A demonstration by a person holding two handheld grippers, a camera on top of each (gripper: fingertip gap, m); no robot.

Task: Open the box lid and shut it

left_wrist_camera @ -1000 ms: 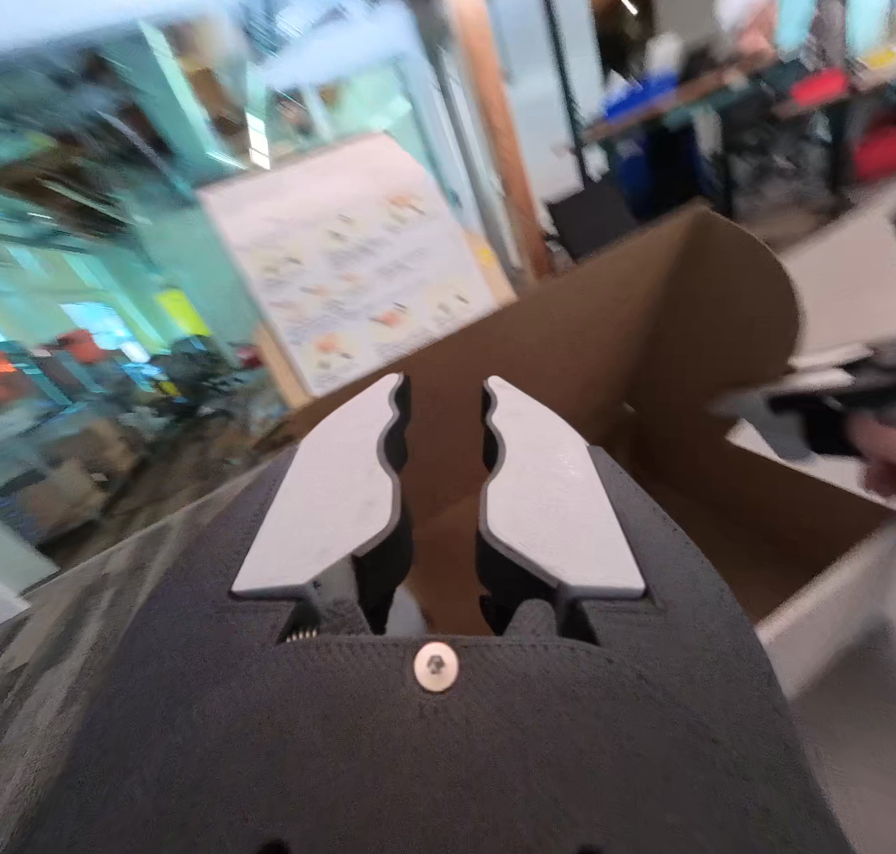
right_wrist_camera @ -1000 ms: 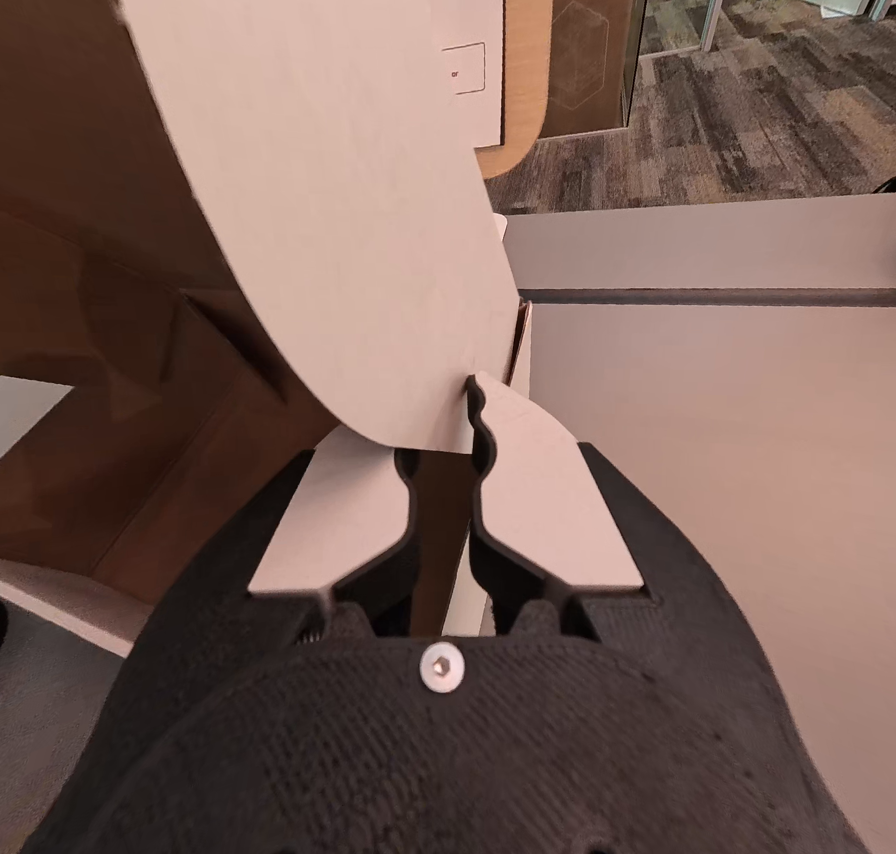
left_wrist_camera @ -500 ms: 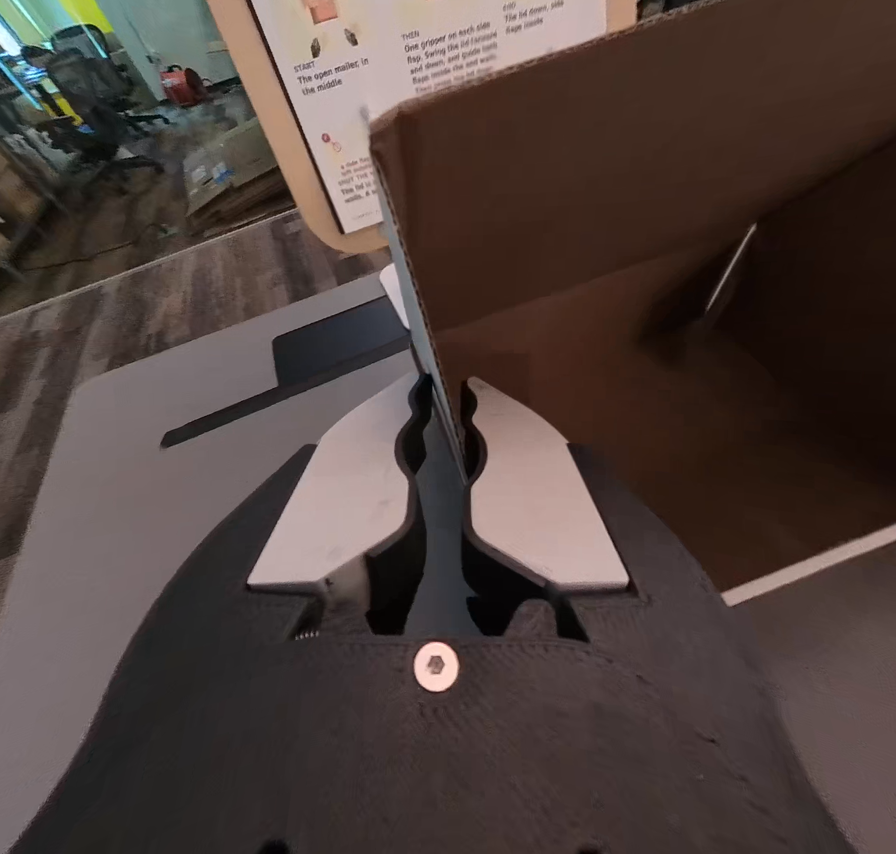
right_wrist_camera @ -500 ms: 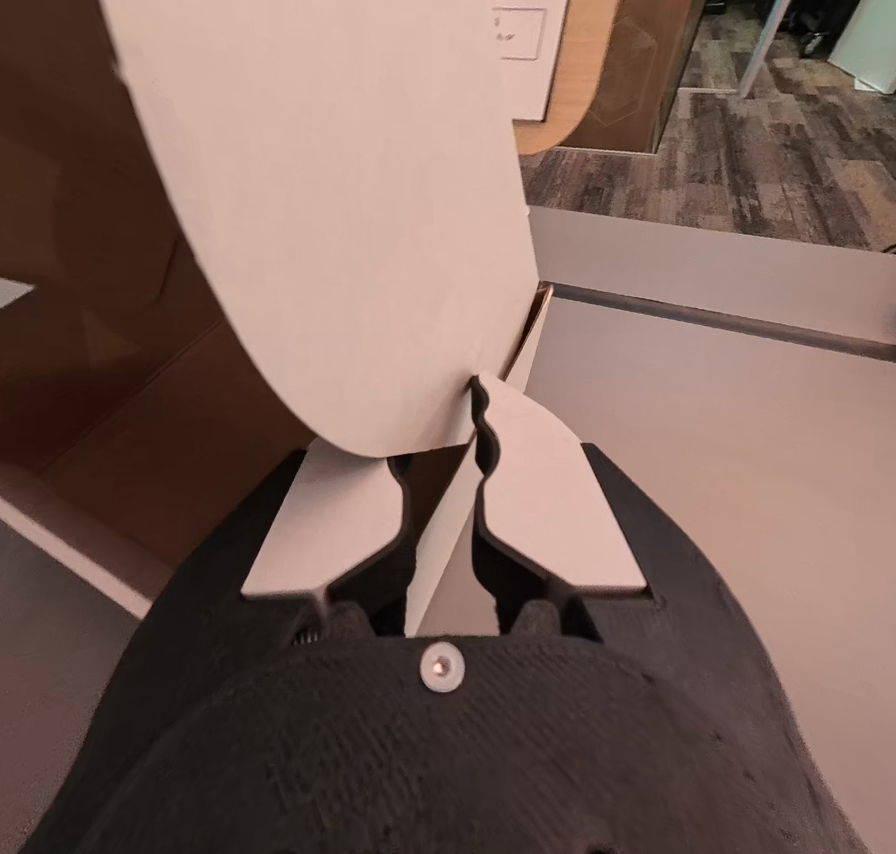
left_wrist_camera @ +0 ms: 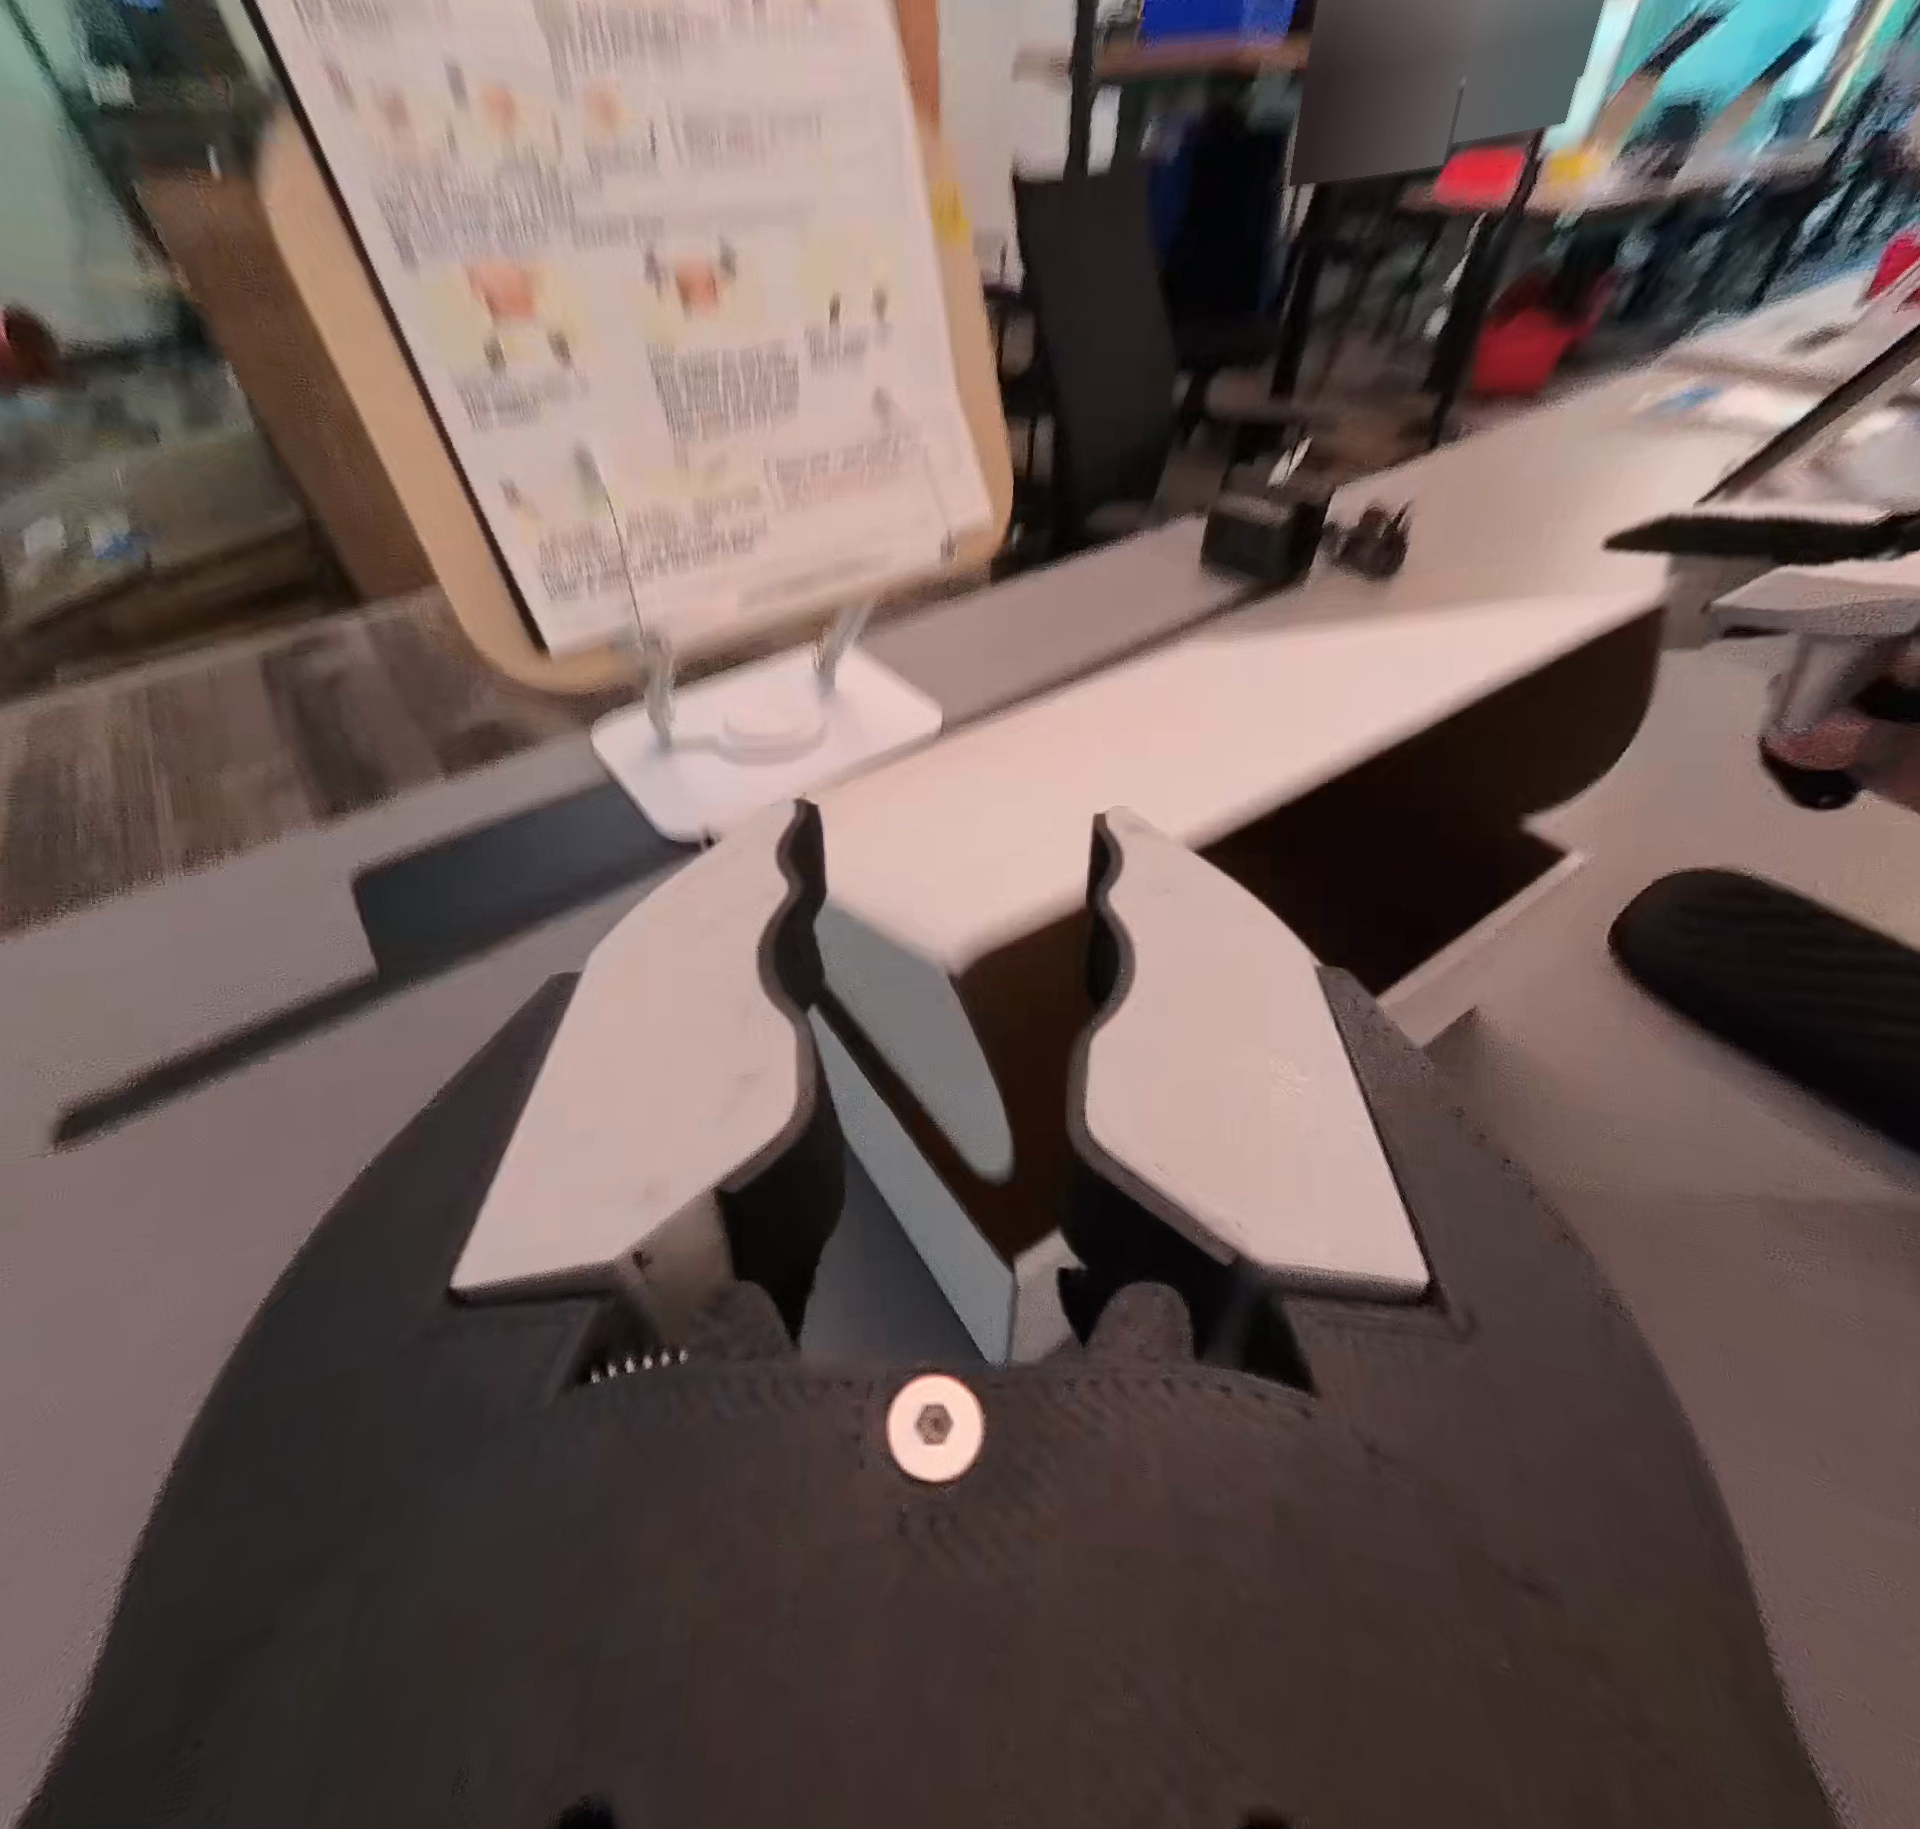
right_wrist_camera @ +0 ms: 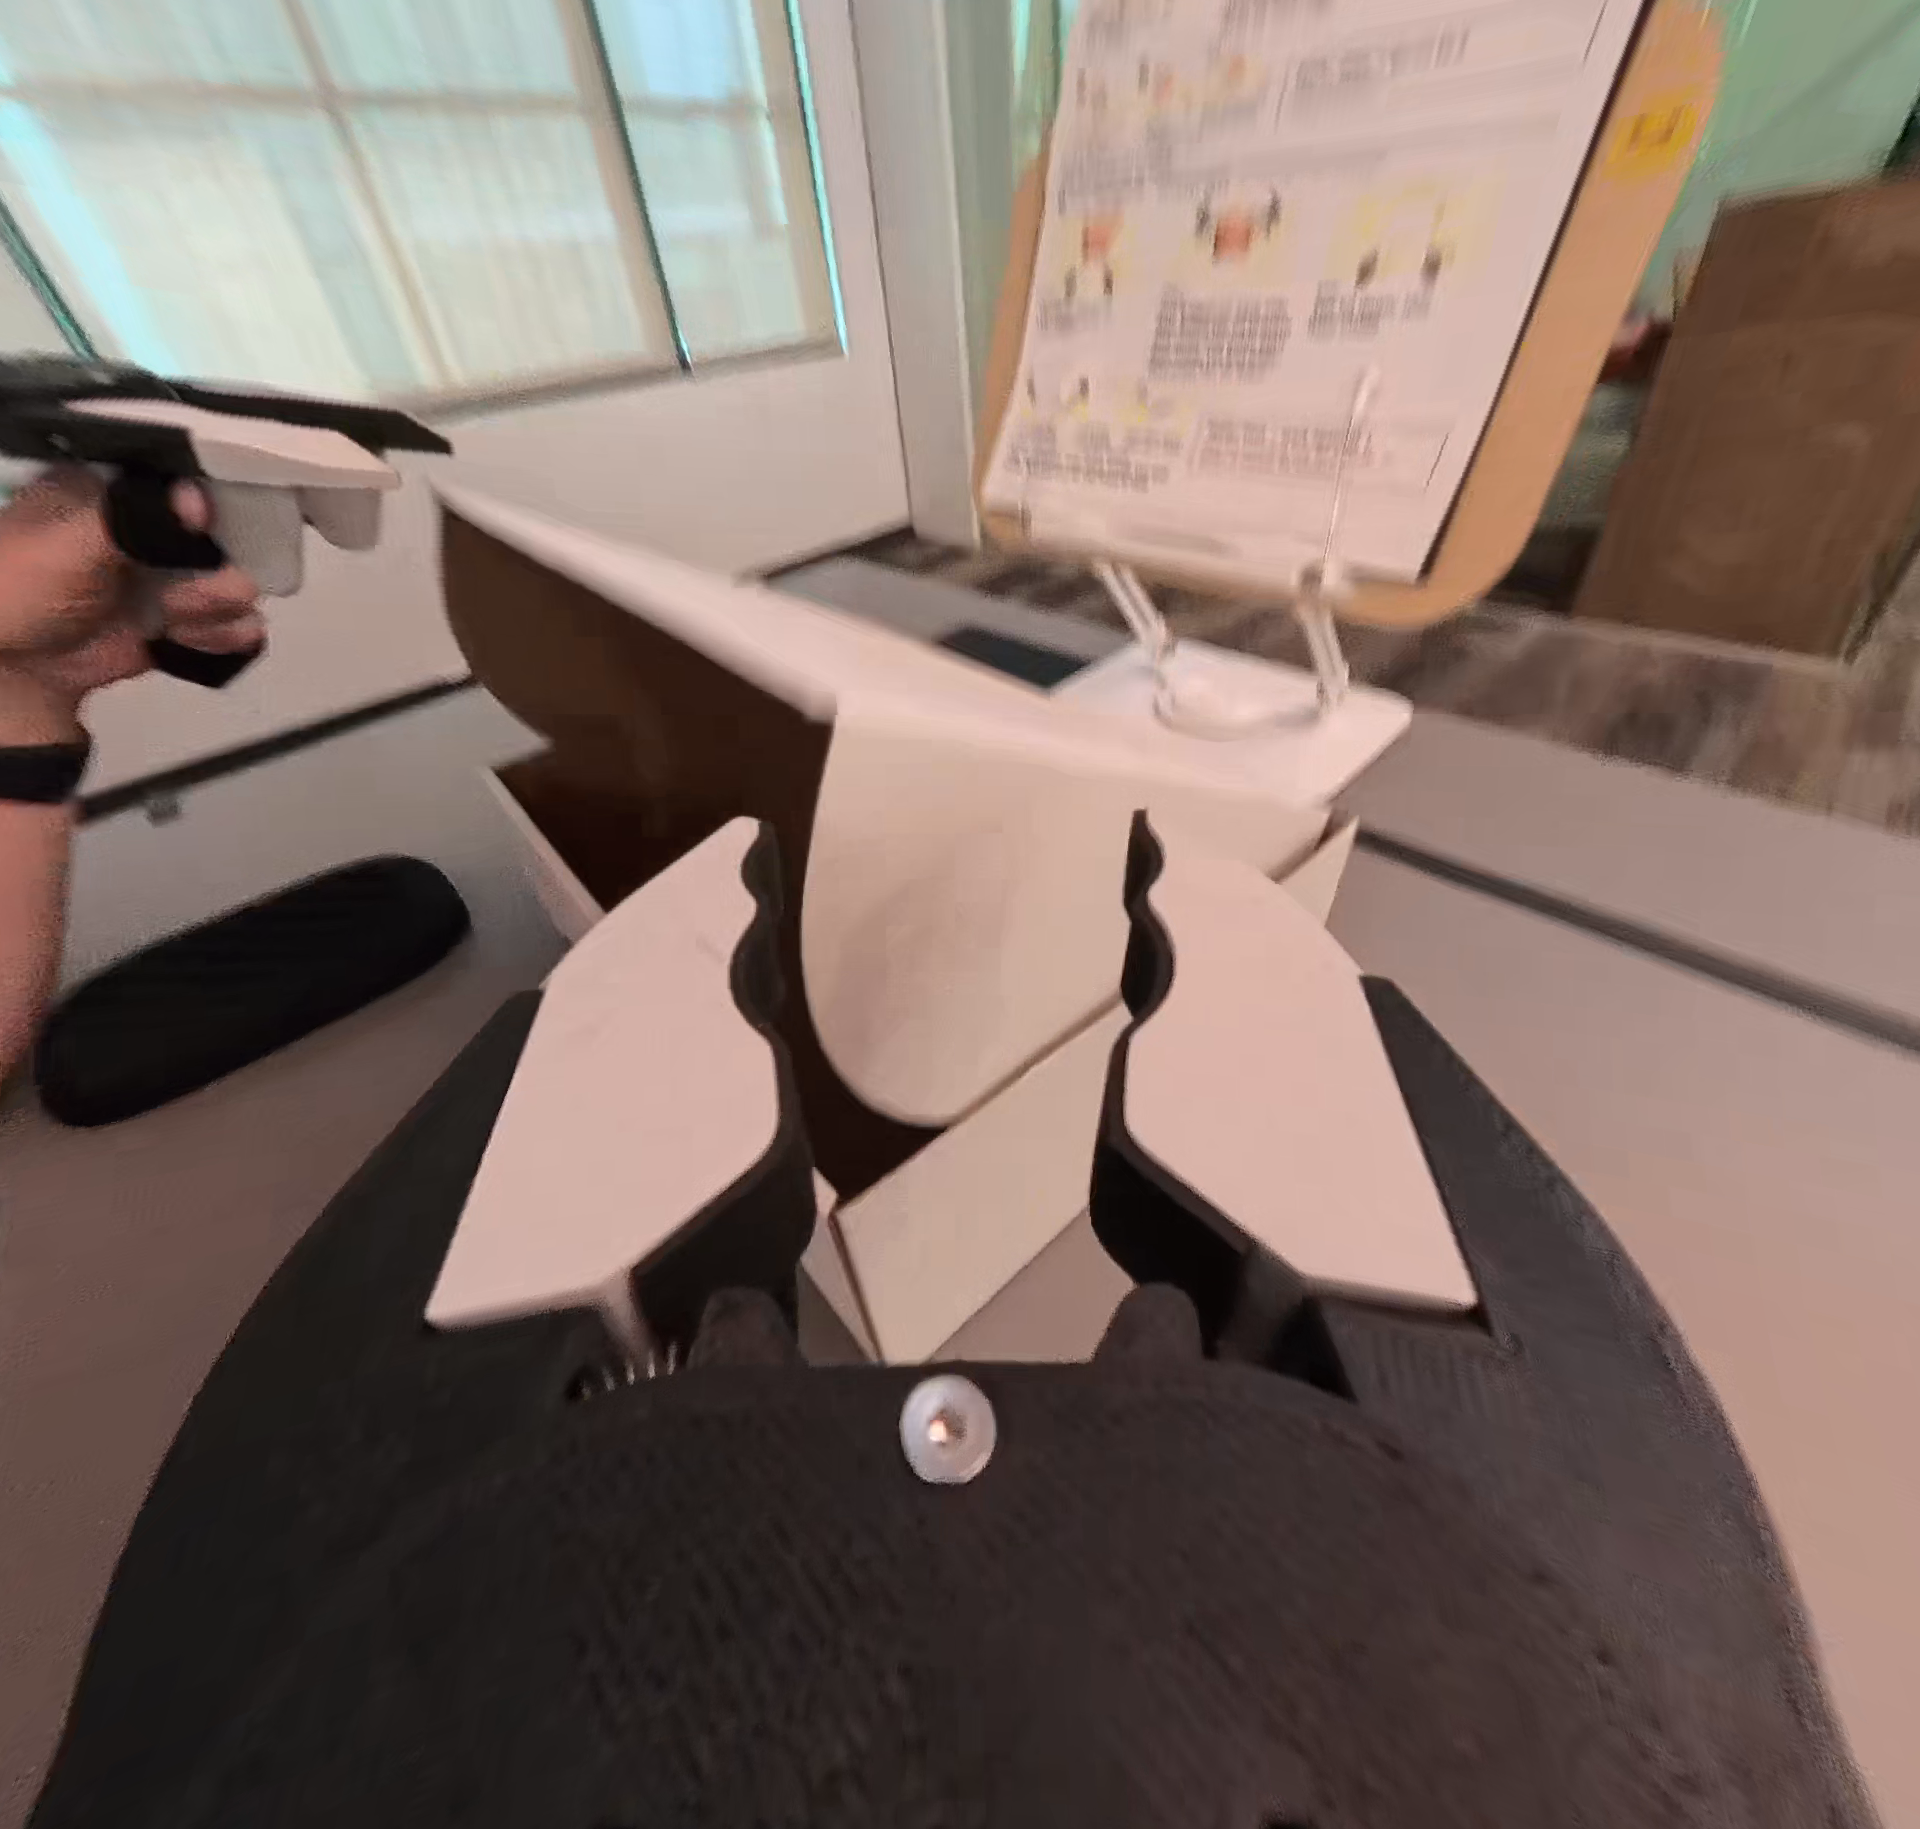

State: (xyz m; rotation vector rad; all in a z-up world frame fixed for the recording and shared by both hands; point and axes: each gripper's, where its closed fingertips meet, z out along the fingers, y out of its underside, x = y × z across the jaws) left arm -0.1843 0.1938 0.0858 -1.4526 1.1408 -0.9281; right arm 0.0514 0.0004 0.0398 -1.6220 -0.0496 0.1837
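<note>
A white cardboard box with a brown inside lies on the grey table. Its lid [left_wrist_camera: 1195, 730] is swung down low over the box, with a dark gap left at the front. In the left wrist view my left gripper [left_wrist_camera: 951, 844] is open, and the lid's rounded side flap [left_wrist_camera: 914, 1041] hangs between its jaws, loose. In the right wrist view my right gripper [right_wrist_camera: 945, 844] is open around the other side flap [right_wrist_camera: 935, 948] of the lid [right_wrist_camera: 790, 636]. The left gripper [right_wrist_camera: 260, 470] also shows far left there, held by a hand.
An instruction sheet on a wooden board [left_wrist_camera: 644, 252] stands on a white stand [left_wrist_camera: 769, 740] behind the box. A black padded rest [left_wrist_camera: 1766, 979] lies on the table in front of the box; it also shows in the right wrist view [right_wrist_camera: 249, 979].
Both grippers have opened and let go of the side flaps. The lid has swung from upright down over the box. Both views now look across the box top.
</note>
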